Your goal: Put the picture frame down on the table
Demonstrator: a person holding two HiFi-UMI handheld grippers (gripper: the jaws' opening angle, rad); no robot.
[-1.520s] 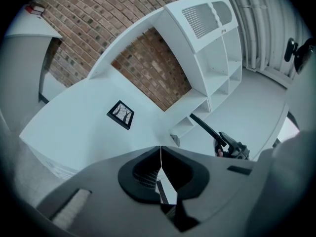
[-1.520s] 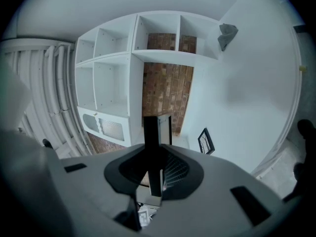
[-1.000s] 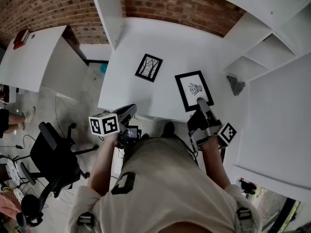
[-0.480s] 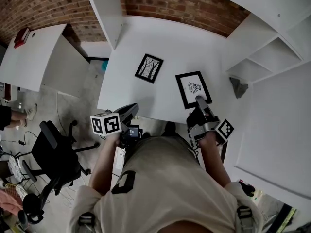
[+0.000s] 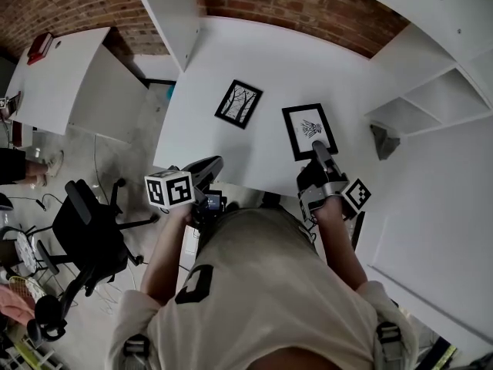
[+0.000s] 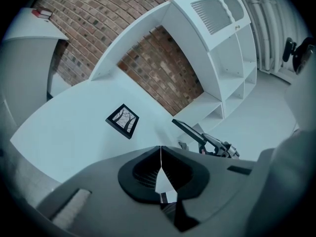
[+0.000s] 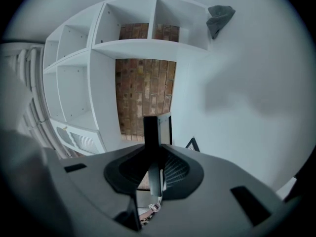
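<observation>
Now, left gripper [image 5: 209,166]: clenched on nothing and parked off the table's near edge, probably to keep out of the way.
Table [image 5: 266,56]: white, with only two frames over it, so there is plenty of room to land.
Other frame [image 5: 239,103]: lies flat, apart to the left of the held one.
Picture frame [image 5: 308,129]: over the table's right part, face up; from the left gripper view it looks clear of the surface, so I judge it not yet down.
Right gripper [image 5: 318,151]: jaws pinch the frame's near edge, leaving its back free to meet the table.
</observation>
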